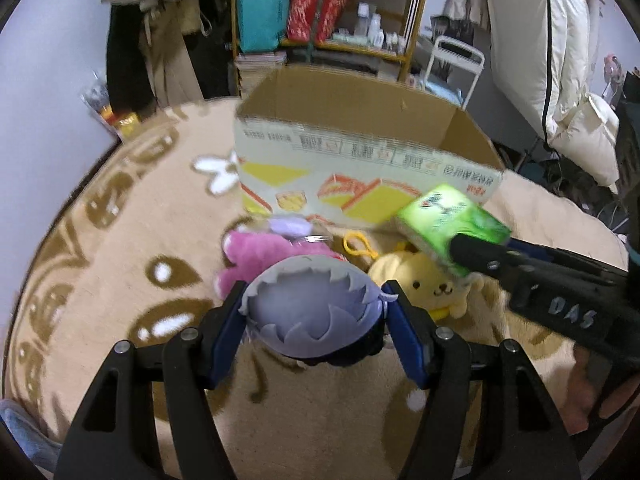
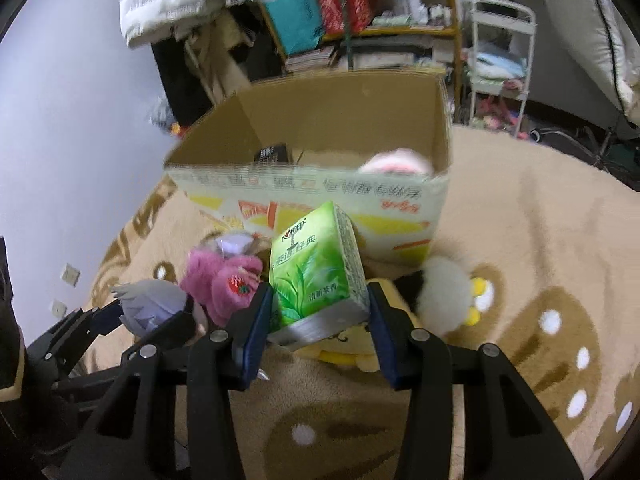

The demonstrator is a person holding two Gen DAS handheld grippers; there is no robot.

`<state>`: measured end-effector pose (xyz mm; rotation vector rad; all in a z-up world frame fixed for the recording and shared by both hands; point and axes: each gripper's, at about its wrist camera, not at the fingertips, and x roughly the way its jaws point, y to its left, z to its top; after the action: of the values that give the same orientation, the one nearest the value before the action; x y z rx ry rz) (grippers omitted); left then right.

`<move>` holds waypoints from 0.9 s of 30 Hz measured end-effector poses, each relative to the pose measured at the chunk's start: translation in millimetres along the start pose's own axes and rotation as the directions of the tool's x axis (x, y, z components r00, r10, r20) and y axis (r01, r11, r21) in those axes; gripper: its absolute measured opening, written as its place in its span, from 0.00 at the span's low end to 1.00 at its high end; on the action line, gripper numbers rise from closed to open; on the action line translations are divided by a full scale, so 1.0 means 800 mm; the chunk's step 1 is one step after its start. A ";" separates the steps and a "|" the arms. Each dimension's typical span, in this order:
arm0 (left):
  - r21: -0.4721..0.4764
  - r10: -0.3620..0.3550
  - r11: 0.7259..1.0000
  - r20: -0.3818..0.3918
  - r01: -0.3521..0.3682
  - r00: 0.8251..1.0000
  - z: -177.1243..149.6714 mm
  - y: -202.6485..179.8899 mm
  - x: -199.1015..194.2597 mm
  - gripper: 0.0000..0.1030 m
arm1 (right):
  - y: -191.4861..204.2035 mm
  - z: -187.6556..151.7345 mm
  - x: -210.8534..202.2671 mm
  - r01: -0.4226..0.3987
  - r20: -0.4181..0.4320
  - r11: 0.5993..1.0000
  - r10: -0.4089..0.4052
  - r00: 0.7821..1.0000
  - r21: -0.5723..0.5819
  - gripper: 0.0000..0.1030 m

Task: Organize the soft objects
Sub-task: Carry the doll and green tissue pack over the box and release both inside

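My left gripper (image 1: 316,300) is shut on a plush doll with spiky lavender hair (image 1: 310,306), held above the rug. My right gripper (image 2: 318,300) is shut on a green tissue pack (image 2: 316,270), which also shows in the left wrist view as the green tissue pack (image 1: 448,220). An open cardboard box (image 2: 312,188) stands just beyond both grippers on the rug; a pink plush (image 2: 396,162) and a dark item lie inside. On the rug in front of the box lie a pink plush toy (image 1: 264,256), a yellow dog plush (image 1: 428,284) and a white and black plush (image 2: 444,292).
A beige patterned rug (image 1: 120,280) covers the floor. Behind the box stand a yellow shelf (image 1: 332,8) full of bags and bottles, a white metal rack (image 2: 500,60), hanging coats and bedding at the right. A lilac wall (image 2: 80,120) is at the left.
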<state>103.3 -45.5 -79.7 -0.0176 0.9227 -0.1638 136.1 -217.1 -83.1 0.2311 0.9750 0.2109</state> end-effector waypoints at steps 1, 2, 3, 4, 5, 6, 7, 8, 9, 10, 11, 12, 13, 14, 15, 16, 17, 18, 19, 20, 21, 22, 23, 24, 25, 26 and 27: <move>0.008 0.014 1.000 0.032 -0.014 0.999 0.001 0.000 -0.009 0.63 | -0.002 0.001 -0.010 -0.004 0.026 1.000 0.003 1.000 0.008 0.48; 0.014 0.025 1.000 0.057 -0.026 0.998 0.002 -0.001 -0.016 0.64 | -0.004 0.002 -0.021 -0.010 0.055 1.000 0.009 0.998 0.014 0.48; 0.021 0.036 0.999 0.086 -0.038 0.996 0.003 -0.002 -0.023 0.64 | -0.005 0.002 -0.027 -0.012 0.071 1.000 0.011 0.997 0.016 0.48; 0.030 0.047 0.998 0.120 -0.051 0.992 0.005 -0.002 -0.031 0.64 | -0.007 0.003 -0.037 -0.016 0.099 1.000 0.014 0.995 0.021 0.48; 0.038 0.062 0.997 0.162 -0.069 0.985 0.006 -0.003 -0.042 0.64 | -0.007 0.004 -0.044 -0.022 0.119 1.000 0.019 0.993 0.022 0.48; 0.041 0.072 0.996 0.196 -0.081 0.978 0.007 -0.004 -0.050 0.64 | -0.008 0.005 -0.052 -0.036 0.142 0.999 0.033 0.989 0.023 0.48; 0.046 0.081 0.995 0.233 -0.094 0.969 0.009 -0.004 -0.059 0.64 | -0.009 0.007 -0.061 -0.047 0.166 0.999 0.042 0.985 0.024 0.48; 0.050 0.094 0.992 0.280 -0.112 0.955 0.011 -0.005 -0.070 0.64 | -0.010 0.007 -0.068 -0.048 0.186 0.999 0.042 0.982 0.025 0.48; 0.053 0.101 0.991 0.313 -0.124 0.944 0.013 -0.006 -0.078 0.64 | -0.010 0.007 -0.077 -0.046 0.211 0.999 0.040 0.977 0.023 0.48; 0.058 0.106 0.989 0.347 -0.134 0.932 0.016 -0.007 -0.085 0.64 | -0.010 0.008 -0.083 -0.045 0.231 0.999 0.039 0.972 0.021 0.48; 0.062 0.108 0.988 0.374 -0.141 0.921 0.018 -0.008 -0.091 0.64 | -0.010 0.009 -0.088 -0.044 0.249 0.999 0.038 0.968 0.019 0.48; 0.068 0.109 0.987 0.404 -0.148 0.908 0.020 -0.010 -0.099 0.64 | -0.010 0.010 -0.095 -0.043 0.276 0.999 0.037 0.961 0.017 0.48; 0.076 0.107 0.985 0.432 -0.155 0.896 0.023 -0.012 -0.105 0.64 | -0.010 0.011 -0.099 -0.044 0.292 0.999 0.038 0.956 0.015 0.48; 0.079 0.106 0.984 0.450 -0.158 0.887 0.026 -0.013 -0.109 0.64 | -0.009 0.012 -0.102 -0.043 0.306 0.999 0.037 0.951 0.013 0.48; 0.082 0.102 0.984 0.469 -0.158 0.877 0.030 -0.014 -0.112 0.64 | -0.008 0.013 -0.105 -0.041 0.322 0.999 0.036 0.946 0.010 0.48; 0.082 0.098 0.985 0.478 -0.155 0.873 0.033 -0.016 -0.115 0.64 | -0.007 0.015 -0.108 -0.036 0.339 0.999 0.032 0.940 0.005 0.48; 0.081 0.089 0.986 0.487 -0.147 0.869 0.038 -0.015 -0.117 0.64 | -0.007 0.016 -0.109 -0.031 0.350 1.000 0.029 0.936 0.001 0.48; 0.079 0.084 0.987 0.494 -0.141 0.866 0.044 -0.014 -0.119 0.64 | -0.005 0.017 -0.111 -0.028 0.361 1.000 0.027 0.932 -0.004 0.48; 0.078 0.083 0.987 0.499 -0.140 0.863 0.049 -0.013 -0.119 0.64 | -0.005 0.020 -0.112 -0.029 0.372 1.000 0.030 0.928 -0.008 0.48; 0.079 0.085 0.986 0.502 -0.144 0.860 0.053 -0.014 -0.118 0.64 | -0.004 0.021 -0.113 -0.031 0.379 0.999 0.032 0.925 -0.010 0.48; 0.079 0.090 0.986 0.507 -0.149 0.858 0.057 -0.014 -0.117 0.64 | -0.005 0.023 -0.113 -0.032 0.385 0.999 0.035 0.922 -0.012 0.48; 0.079 0.093 0.985 0.511 -0.154 0.854 0.062 -0.015 -0.116 0.64 | -0.004 0.026 -0.113 -0.033 0.391 0.999 0.036 0.920 -0.014 0.48; 0.080 0.095 0.984 0.516 -0.158 0.851 0.068 -0.015 -0.115 0.64 | -0.004 0.028 -0.112 -0.033 0.396 0.999 0.037 0.917 -0.016 0.48; 0.078 0.099 0.983 0.523 -0.163 0.847 0.074 -0.015 -0.114 0.64 | -0.004 0.032 -0.111 -0.033 0.403 0.999 0.038 0.914 -0.019 0.48; 0.077 0.102 0.983 0.526 -0.166 0.844 0.078 -0.014 -0.112 0.64 | -0.004 0.034 -0.110 -0.035 0.408 0.999 0.040 0.912 -0.021 0.48; 0.075 0.101 0.983 0.534 -0.166 0.839 0.085 -0.014 -0.111 0.64 | -0.005 0.035 -0.109 -0.035 0.414 0.999 0.041 0.909 -0.022 0.48; 0.077 0.104 0.982 0.540 -0.172 0.835 0.091 -0.014 -0.110 0.64 | -0.006 0.037 -0.107 -0.033 0.419 0.999 0.039 0.907 -0.021 0.48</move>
<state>107.5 -47.8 35.0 0.1141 0.3478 -0.0724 114.6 -248.5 -0.5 0.2691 0.5405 0.1917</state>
